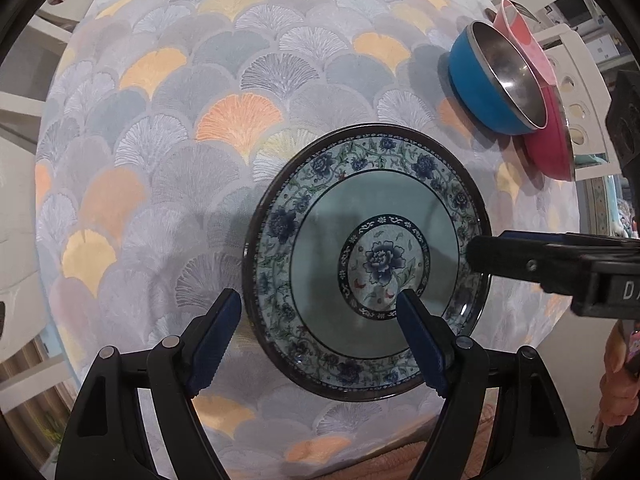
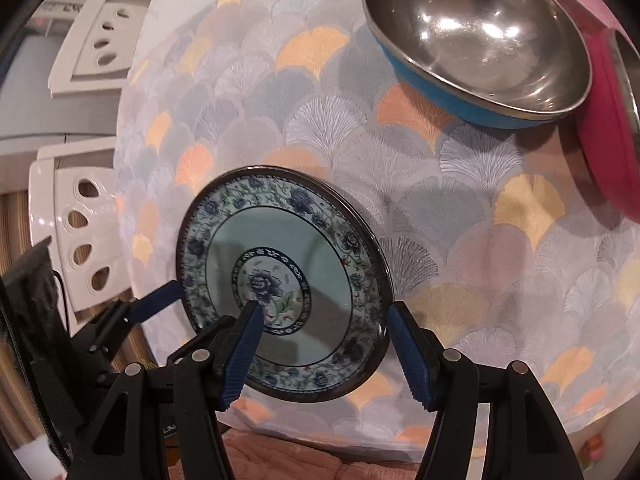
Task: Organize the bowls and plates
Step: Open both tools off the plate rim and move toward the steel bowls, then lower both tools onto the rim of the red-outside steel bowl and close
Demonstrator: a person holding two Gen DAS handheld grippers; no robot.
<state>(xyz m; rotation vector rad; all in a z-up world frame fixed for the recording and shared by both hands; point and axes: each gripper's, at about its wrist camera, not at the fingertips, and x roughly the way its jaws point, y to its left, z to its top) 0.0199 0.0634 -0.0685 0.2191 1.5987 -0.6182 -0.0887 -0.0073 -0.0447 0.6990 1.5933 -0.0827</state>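
A blue-and-white floral plate (image 1: pixel 366 268) lies flat on the round table's fan-patterned cloth (image 1: pixel 200 140). My left gripper (image 1: pixel 320 316) is open, its fingers straddling the plate's left rim. My right gripper (image 2: pixel 326 326) is open, straddling the same plate's (image 2: pixel 280 280) right rim; it also shows from the side in the left wrist view (image 1: pixel 476 252). A blue bowl with a steel inside (image 1: pixel 496 80) stands at the far right beside a red bowl (image 1: pixel 548 136) and a pink bowl (image 1: pixel 520 28).
White chairs with oval cut-outs (image 2: pixel 80 256) stand around the table. The table edge runs close below the plate (image 2: pixel 320 432). The blue bowl (image 2: pixel 472 40) and red bowl (image 2: pixel 608 140) sit beyond the plate in the right wrist view.
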